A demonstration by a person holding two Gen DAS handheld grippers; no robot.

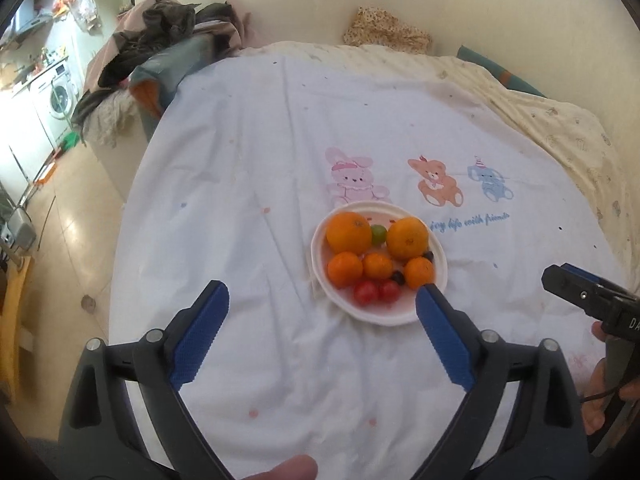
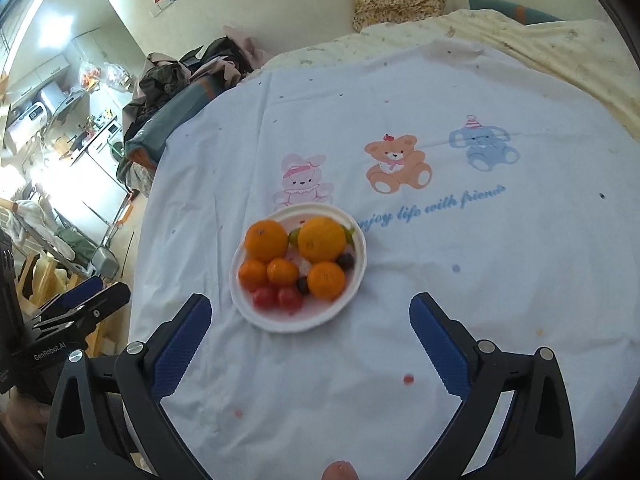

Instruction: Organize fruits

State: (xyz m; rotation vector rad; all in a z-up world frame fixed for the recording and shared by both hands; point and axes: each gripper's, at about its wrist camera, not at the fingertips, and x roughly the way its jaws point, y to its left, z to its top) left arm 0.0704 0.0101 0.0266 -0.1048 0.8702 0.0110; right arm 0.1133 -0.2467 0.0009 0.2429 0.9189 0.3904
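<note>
Fruits [image 1: 362, 258] heaped on round plate [image 1: 320, 240] (no long axis)

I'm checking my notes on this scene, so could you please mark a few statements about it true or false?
1. All the fruit sits on the white plate. True.
2. The left gripper holds an orange. False: its fingers stand open with nothing between them.
3. Two red tomatoes lie at the plate's near edge. True.
4. The right gripper is shut. False: it is open and holds nothing.
5. The cloth is plain. False: it bears cartoon animals.
</note>
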